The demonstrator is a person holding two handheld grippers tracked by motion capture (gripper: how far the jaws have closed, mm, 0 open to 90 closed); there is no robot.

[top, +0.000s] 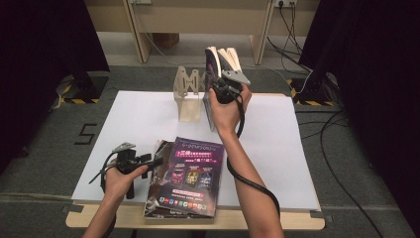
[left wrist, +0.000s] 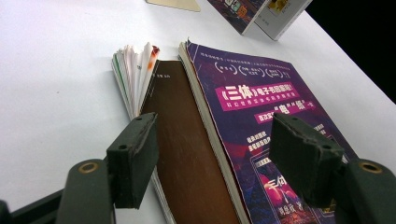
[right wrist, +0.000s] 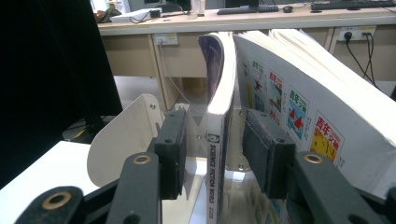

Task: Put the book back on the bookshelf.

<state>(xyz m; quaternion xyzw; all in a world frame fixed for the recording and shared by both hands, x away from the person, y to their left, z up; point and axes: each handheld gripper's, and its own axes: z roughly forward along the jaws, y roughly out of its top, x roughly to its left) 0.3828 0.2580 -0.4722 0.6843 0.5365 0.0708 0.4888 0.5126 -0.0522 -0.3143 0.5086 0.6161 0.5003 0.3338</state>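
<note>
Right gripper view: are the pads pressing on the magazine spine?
No, the right gripper pads stand clear of the magazine on both sides.

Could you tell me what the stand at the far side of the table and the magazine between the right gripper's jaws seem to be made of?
The stand looks like thin pale plywood or fibreboard with a matt finish: light tan panels, rounded corners, small screw holes. The magazine appears to be paper with a glossy printed cover: its top curls over and the white page edges show.
</note>
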